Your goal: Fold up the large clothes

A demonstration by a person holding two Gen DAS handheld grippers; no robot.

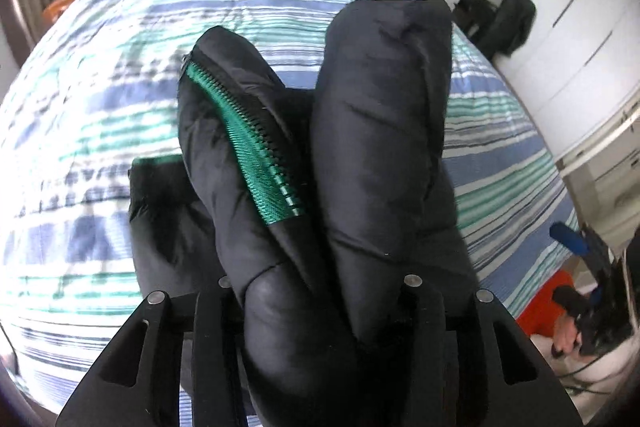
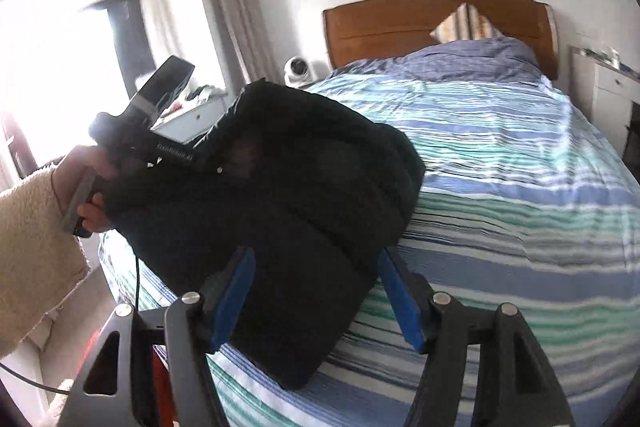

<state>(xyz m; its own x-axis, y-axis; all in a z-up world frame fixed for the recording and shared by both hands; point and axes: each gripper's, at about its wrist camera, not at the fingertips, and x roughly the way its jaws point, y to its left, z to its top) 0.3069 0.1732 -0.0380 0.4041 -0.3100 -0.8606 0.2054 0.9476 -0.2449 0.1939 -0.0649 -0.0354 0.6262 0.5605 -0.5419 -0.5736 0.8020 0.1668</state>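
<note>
The black puffer jacket (image 1: 360, 155) is bundled up and lifted just above the striped bedspread (image 1: 100, 107), its green zipper (image 1: 248, 143) running down one fold. The left gripper (image 1: 316, 311) has thick padded folds clamped between its jaws, which are wedged apart by the bulk. From the right wrist view, the right gripper (image 2: 316, 291) has its blue pads (image 2: 236, 299) spread wide on either side of the jacket's lower edge (image 2: 280, 227), touching it. The wooden headboard (image 2: 400, 23) stands beyond.
</note>
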